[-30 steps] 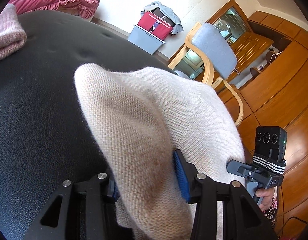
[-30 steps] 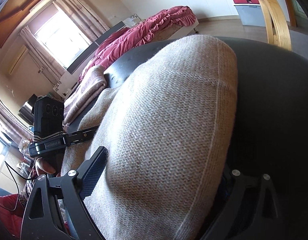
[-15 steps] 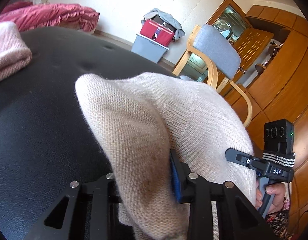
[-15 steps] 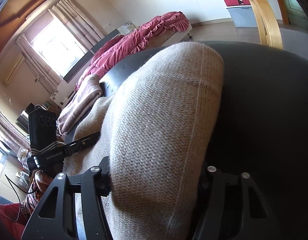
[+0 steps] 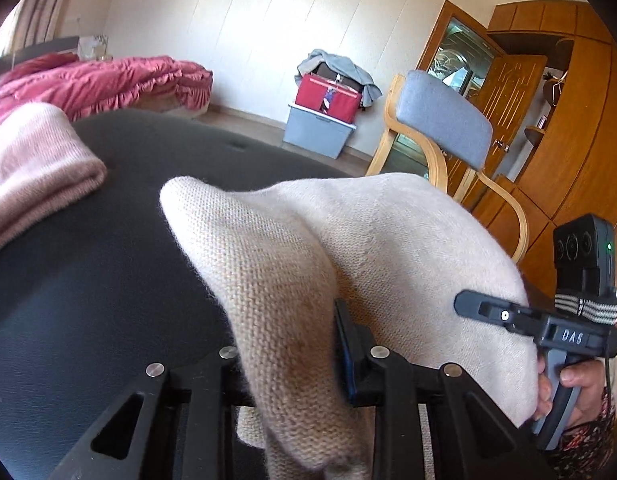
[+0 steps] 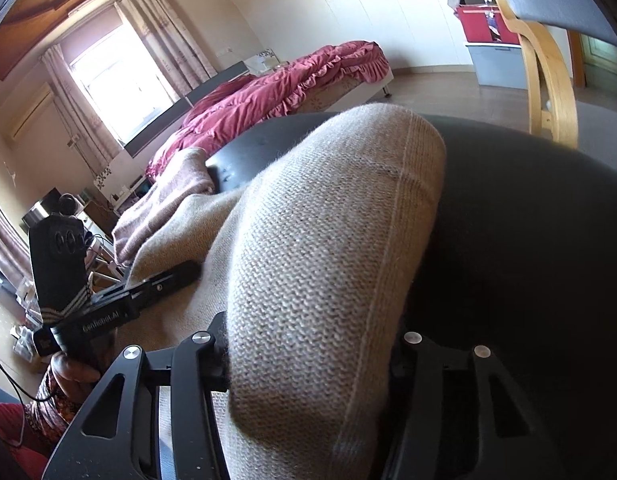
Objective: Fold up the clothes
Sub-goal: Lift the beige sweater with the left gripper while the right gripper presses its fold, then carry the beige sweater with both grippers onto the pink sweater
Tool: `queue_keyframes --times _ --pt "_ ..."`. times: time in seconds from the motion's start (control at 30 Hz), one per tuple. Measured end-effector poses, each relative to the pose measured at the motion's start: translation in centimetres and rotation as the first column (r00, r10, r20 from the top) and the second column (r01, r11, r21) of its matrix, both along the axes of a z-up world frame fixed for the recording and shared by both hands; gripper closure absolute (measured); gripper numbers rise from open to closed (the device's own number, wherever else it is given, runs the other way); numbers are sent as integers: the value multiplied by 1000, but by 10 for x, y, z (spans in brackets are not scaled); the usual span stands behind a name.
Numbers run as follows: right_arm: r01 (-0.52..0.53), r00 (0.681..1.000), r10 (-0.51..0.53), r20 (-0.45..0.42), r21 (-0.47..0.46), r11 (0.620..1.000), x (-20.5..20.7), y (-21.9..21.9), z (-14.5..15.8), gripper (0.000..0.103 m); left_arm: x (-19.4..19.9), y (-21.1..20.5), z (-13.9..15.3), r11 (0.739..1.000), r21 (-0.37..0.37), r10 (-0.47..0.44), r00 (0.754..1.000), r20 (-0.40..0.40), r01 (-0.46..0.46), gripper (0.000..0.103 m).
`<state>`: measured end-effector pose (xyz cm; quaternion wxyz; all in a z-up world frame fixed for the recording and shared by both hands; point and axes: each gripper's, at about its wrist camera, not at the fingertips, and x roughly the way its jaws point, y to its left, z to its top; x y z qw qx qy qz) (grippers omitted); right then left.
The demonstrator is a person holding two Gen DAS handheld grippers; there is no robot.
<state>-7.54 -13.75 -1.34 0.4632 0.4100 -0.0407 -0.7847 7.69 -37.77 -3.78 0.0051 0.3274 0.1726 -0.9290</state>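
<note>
Beyond black upholstery (image 5: 88, 280), a red box (image 5: 328, 98) tops a grey bin (image 5: 316, 132); both claws are closing, gripping the beige sweater (image 5: 388, 240).

Both grippers point down, jaws closing: left gripper (image 5: 286, 364) and right gripper (image 6: 308, 356) each pinch the sweater (image 5: 388, 248).

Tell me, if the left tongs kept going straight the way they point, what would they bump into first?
The beige knit garment itself: a fold of it already sits between the left tongs, whose jaws are closing on it. Past that fold, they would probably reach the black leather surface, though depth is hard to judge.
</note>
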Motion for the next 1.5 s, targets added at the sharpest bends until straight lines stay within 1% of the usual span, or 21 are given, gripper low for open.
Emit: queue_keyframes --times 0.33,0.47,0.57,0.7,0.83,0.9,0.97,1.07,1.17,1.23,1.37,1.4,1.5 --pt "-59 997 58 -42 -25 998 15 -41 20 50 38 -31 28 997 9 71 993 -95 -70 80" --pt "-94 995 91 -50 -42 995 22 -62 29 50 54 -44 42 995 -8 97 986 -133 -99 81" --pt "-130 990 127 -68 -50 990 26 -83 39 50 65 -55 54 992 -30 118 980 -161 -125 81" --pt "-203 975 196 -103 -62 977 28 -123 59 50 76 -83 71 982 -27 178 963 -201 -187 81" --pt "-291 948 278 -153 -66 955 31 -180 80 50 83 -125 91 962 -37 255 937 -238 -271 81" --pt "-333 931 317 -180 -69 940 33 -207 90 50 86 -148 103 947 -44 296 919 -259 -317 81" --pt "-385 909 362 -207 -77 920 34 -240 100 50 88 -173 116 930 -54 336 900 -278 -364 81" --pt "-447 882 418 -216 -107 888 31 -288 114 50 88 -212 135 897 -64 401 864 -303 -438 81" --pt "-495 860 464 -211 -132 859 25 -333 118 50 92 -238 142 865 -78 452 837 -308 -496 81" --pt "-529 841 495 -219 -138 838 23 -365 118 50 91 -258 142 845 -81 485 822 -299 -528 81" --pt "-576 800 535 -270 -101 811 25 -404 113 50 87 -293 130 816 -58 542 795 -273 -576 81" --pt "-587 789 545 -284 -88 805 24 -412 110 50 85 -301 125 811 -48 553 790 -264 -583 81" --pt "-606 772 568 -285 -58 793 20 -431 97 50 78 -319 105 804 -15 575 784 -234 -594 81"
